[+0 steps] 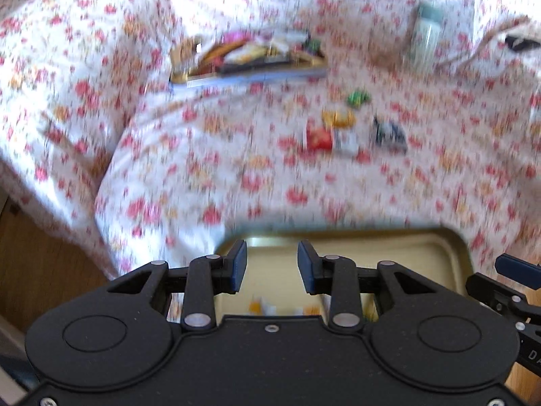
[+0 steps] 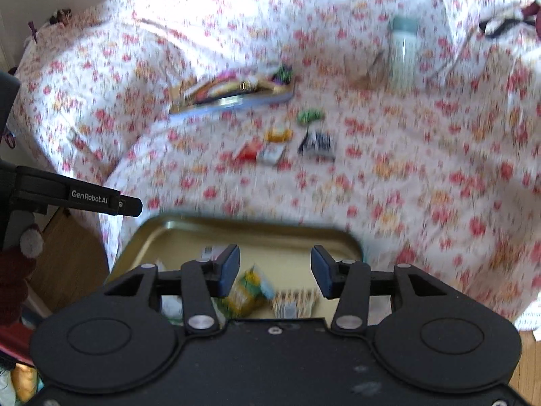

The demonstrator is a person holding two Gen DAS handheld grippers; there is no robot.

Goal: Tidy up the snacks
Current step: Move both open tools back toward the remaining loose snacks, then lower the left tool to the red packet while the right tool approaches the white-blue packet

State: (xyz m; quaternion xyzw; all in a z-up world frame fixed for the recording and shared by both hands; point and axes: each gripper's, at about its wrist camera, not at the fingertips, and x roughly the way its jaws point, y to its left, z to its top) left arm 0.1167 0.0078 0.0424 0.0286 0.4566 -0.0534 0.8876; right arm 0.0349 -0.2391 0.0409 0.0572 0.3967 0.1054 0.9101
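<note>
At the bottom of both frames, two black grippers over a gold tray [image 2: 341,240]. Left gripper [image 1: 272,265]: jaws apart, nothing between the blue pads, only bare tray behind the gap. Right gripper [image 2: 275,270]: jaws wide apart, nothing pinched; below the gap, a yellow-green pack [image 2: 247,291] and a striped pack [image 2: 294,301] down in the tray. So some snacks already put away here.

In the middle of the frames, out on the flowery cloth [image 2: 422,186], well apart from the tray, more snacks left to pick up: a red pack [image 1: 318,138] touching a white pack [image 1: 348,142], an orange pack [image 1: 338,118] just behind, a dark pack [image 1: 389,133] to the right, a green sweet [image 1: 358,97] a bit farther up.

Higher up, left of centre, a second tray [image 1: 250,76] full of mixed snacks. At upper right, a pale green bottle [image 1: 427,34]. All blurry, so no names readable.

Guess: partly done, five loose snacks still to go.
</note>
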